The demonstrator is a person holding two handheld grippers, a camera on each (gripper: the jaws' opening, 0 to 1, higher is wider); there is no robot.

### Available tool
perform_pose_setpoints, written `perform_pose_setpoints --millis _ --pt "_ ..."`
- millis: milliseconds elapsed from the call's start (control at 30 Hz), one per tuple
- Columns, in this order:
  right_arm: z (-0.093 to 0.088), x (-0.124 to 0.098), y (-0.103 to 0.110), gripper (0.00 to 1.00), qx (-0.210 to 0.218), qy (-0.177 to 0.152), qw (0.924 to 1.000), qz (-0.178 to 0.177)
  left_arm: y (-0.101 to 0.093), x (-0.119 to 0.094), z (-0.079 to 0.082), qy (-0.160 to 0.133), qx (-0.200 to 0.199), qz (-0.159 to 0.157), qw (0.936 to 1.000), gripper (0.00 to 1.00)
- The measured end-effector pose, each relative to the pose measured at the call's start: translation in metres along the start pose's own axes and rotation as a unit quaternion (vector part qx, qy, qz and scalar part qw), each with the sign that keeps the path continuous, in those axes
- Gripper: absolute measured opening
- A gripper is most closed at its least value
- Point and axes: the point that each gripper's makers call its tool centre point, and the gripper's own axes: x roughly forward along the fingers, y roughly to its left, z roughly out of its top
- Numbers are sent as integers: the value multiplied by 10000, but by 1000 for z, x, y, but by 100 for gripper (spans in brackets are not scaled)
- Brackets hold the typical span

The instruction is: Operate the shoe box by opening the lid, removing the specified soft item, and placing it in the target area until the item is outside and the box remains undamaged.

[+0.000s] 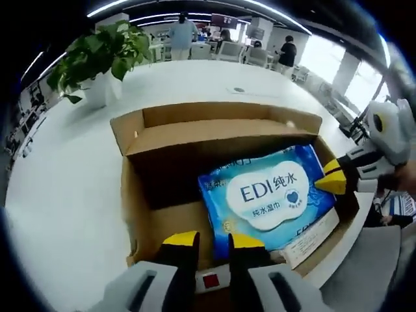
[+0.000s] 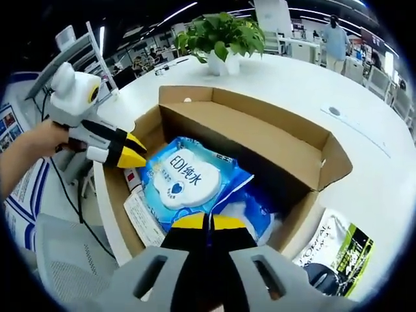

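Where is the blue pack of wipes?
The wipes lie inside the open box, seen in both views, with the right gripper shut on one edge.

Both pale grey plastic tongs, left (image 1: 212, 242) and right (image 2: 208, 222), had black jaws tipped yellow; the left carried a red square.

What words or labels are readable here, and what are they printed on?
"EDI 纯水" and below it "纯水湿巾": on the blue wet-wipes pack in the cardboard box.
"L'ORÉAL", cut off at the edge: on the sachet lying on the table.
White leaflet beside the pack: print too small to read.
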Motion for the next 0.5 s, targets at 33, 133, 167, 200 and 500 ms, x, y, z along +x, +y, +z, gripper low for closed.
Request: perform_pose_setpoints --millis 33,133,167,200,500 --pt "0 0 0 0 7 3 10000 -1 2 3 0 19 50 42 10000 17" --pt "-1 0 -1 0 0 18 10000 -17 2 7 -2 118 94 68 9999 15" --pt "-2 1 -2 0 6 39 10000 -36 1 8 -3 148 66 38 9999 15" --pt "-3 1 -2 0 8 50 10000 -44 0 10 -6 216 17 22 9998 14" --pt "-5 2 -4 0 15 67 9999 -79 -2 14 -9 339 63 -65 9994 5"
